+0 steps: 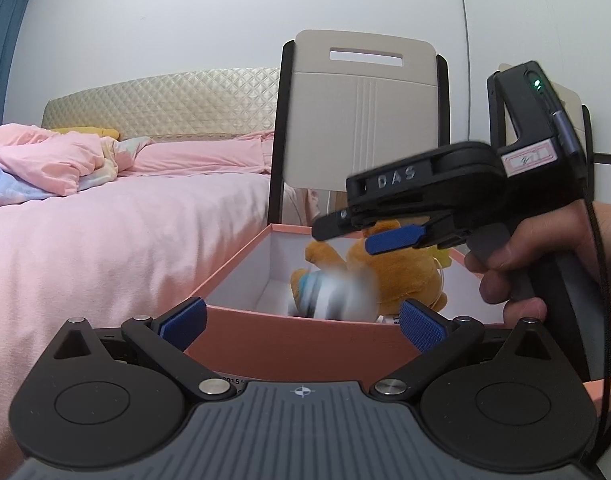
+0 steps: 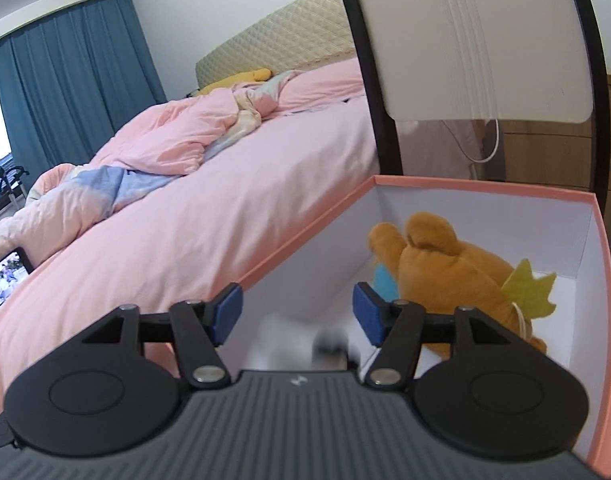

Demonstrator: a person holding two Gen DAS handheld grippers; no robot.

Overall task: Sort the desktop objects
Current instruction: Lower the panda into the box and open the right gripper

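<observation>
We see both grippers, left gripper and right gripper, fingers wide; a blurred object at lower centre hides part of the plush toy in the pink box

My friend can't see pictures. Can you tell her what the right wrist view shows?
Open tongs hover over a pink box holding an orange plush toy. A blurred object falls below them. Behind are a pink bed and a chair.
</observation>
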